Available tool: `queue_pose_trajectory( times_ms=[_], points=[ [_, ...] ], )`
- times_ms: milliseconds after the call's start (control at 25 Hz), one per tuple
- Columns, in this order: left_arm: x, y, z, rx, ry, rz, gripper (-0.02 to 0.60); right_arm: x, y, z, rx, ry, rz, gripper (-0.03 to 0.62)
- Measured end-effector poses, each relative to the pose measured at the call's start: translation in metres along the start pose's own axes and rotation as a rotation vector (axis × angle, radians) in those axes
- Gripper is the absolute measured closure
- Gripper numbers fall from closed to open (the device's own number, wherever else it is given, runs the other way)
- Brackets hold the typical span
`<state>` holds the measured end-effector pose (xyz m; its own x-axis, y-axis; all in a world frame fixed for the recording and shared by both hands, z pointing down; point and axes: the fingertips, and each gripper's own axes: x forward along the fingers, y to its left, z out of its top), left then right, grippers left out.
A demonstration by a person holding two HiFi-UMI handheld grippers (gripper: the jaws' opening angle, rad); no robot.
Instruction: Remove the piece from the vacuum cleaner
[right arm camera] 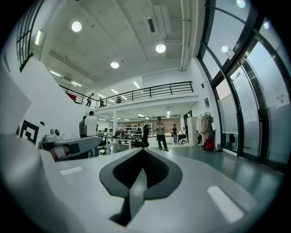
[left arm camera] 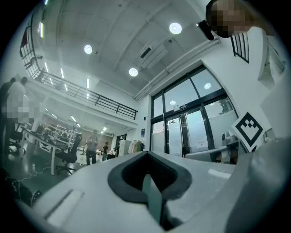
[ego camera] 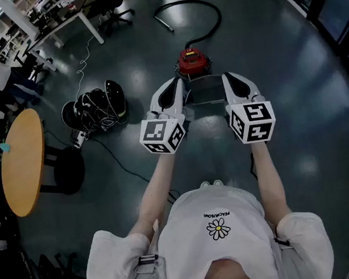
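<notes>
The vacuum cleaner (ego camera: 192, 62) stands on the floor (ego camera: 290, 95) straight ahead of you. Your left gripper (ego camera: 174, 86) is nearer you than it and slightly to its left. Your right gripper (ego camera: 232, 80) is likewise to its right. Its hose (ego camera: 202, 9) loops behind it. A heap of cables (ego camera: 97, 107) lies left of it, a round table (ego camera: 21, 159) farther left, and desks (ego camera: 66, 22) behind and left.

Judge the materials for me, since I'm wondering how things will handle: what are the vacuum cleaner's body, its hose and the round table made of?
Vacuum cleaner: red body, probably moulded plastic, slightly glossy. Hose: black, likely flexible plastic or rubber, since it lies in a loose curve. Round table: top looks like wood or veneer, warm tan and matte; grain too small to see.
</notes>
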<state>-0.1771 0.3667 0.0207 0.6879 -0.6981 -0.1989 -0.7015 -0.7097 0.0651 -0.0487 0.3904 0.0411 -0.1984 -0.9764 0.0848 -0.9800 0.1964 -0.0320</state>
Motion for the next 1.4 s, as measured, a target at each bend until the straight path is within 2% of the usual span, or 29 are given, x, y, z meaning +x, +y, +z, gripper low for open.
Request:
queue_pose_trajectory(
  times_ms=[240, 640, 720, 800, 840, 880, 920, 960, 1000, 1040, 1240, 1400],
  points=[
    [-0.008, 0.004, 0.000, 0.010, 0.005, 0.001, 0.580, 0.001, 0.010, -0.005, -0.010, -0.001, 0.007, 0.571],
    [-0.010, 0.014, -0.009, 0.024, 0.025, 0.059, 0.580, 0.004, 0.009, -0.012, 0.029, -0.032, 0.068, 0.569],
    [-0.009, 0.015, -0.012, 0.028, 0.032, 0.072, 0.580, 0.003, 0.010, -0.010, 0.068, -0.067, 0.109, 0.569],
    [-0.007, 0.014, -0.015, 0.029, 0.035, 0.077, 0.580, -0.002, 0.011, -0.002, 0.158, -0.142, 0.190, 0.571],
    [-0.007, 0.013, -0.016, 0.028, 0.036, 0.079, 0.580, -0.004, 0.012, 0.001, 0.202, -0.169, 0.231, 0.557],
    [-0.007, 0.013, -0.018, 0.026, 0.038, 0.081, 0.580, -0.003, 0.011, 0.000, 0.231, -0.175, 0.258, 0.471],
    [-0.007, 0.012, -0.020, 0.024, 0.039, 0.084, 0.580, -0.001, 0.007, -0.003, 0.244, -0.163, 0.261, 0.471],
    [-0.008, 0.011, -0.023, 0.021, 0.039, 0.087, 0.580, 0.001, 0.002, -0.009, 0.248, -0.142, 0.241, 0.498],
    [-0.010, 0.010, -0.025, 0.015, 0.038, 0.090, 0.580, 0.004, -0.004, -0.016, 0.253, -0.118, 0.205, 0.558],
    [-0.012, 0.009, -0.028, 0.008, 0.038, 0.092, 0.580, 0.006, -0.010, -0.023, 0.267, -0.095, 0.171, 0.569],
    [-0.008, 0.016, -0.048, -0.018, 0.061, 0.093, 0.580, 0.018, -0.022, -0.044, 0.399, -0.067, 0.136, 0.569],
    [0.021, 0.038, -0.067, -0.050, 0.065, 0.078, 0.580, 0.050, -0.037, -0.056, 0.424, -0.036, 0.130, 0.569]
  ],
)
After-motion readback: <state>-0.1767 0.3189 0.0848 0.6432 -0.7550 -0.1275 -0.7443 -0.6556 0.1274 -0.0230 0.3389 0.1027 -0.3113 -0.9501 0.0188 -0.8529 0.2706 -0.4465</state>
